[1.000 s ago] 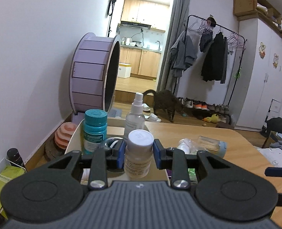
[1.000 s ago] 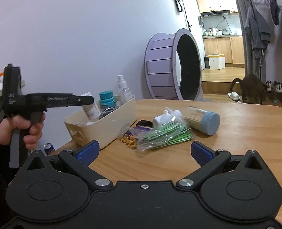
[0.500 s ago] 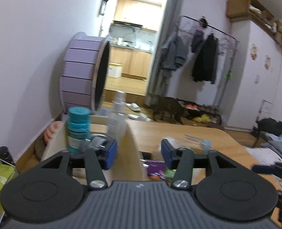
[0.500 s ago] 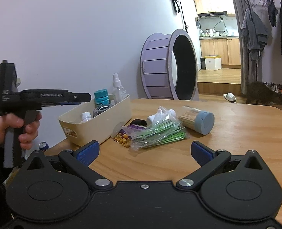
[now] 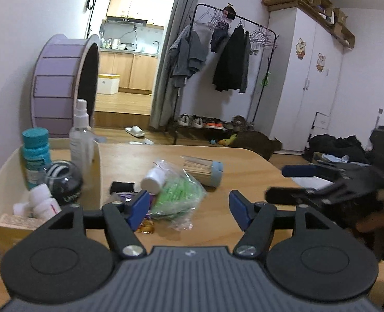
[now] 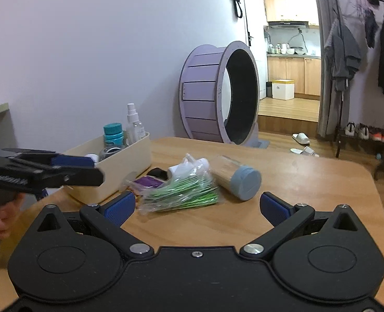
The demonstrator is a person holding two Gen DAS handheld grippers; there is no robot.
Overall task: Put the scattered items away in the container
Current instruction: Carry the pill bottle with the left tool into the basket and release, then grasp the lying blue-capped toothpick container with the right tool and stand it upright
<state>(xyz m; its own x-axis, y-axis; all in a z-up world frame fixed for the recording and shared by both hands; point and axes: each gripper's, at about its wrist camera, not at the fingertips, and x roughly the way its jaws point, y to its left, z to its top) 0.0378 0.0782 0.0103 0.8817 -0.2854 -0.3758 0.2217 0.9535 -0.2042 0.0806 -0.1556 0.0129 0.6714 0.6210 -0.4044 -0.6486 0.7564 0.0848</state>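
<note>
Two handheld black grippers with blue pads face a light wooden table (image 6: 308, 182). At ten o'clock from the right gripper (image 6: 195, 205) stands the cream plastic container (image 6: 129, 166), an open rectangular bin set near the table's left edge. Inside it, the left wrist view shows a teal-capped bottle (image 5: 35, 153) and a clear spray bottle with a white nozzle (image 5: 80, 135) upright at the far end, a dark rounded glass jar (image 5: 62, 182) before them, and small white bottles (image 5: 43, 202) lying at the near end. The left gripper (image 5: 189, 208) has just been opening; its jaws stand apart with nothing between the pads, and it points past the container's right wall toward the loose items. Those items lie in a cluster on the tabletop at twelve o'clock from the right gripper, just beside the container: a clear plastic bag of green sticks (image 6: 181, 192), a white-capped small bottle (image 5: 154, 180) resting against the bag, a purple packet (image 6: 149, 182) partly under it, a small black object (image 6: 159, 173) behind, and a clear cylinder of wooden sticks with a grey-blue lid (image 6: 237, 179) lying on its side at one o'clock, touching the bag. The right gripper's jaws stand wide apart and empty, short of the cluster. A hand (image 6: 2, 213) holds the left gripper's handle at nine o'clock in the right wrist view. A large purple wheel (image 6: 217, 93) stands on the floor beyond the table.
</note>
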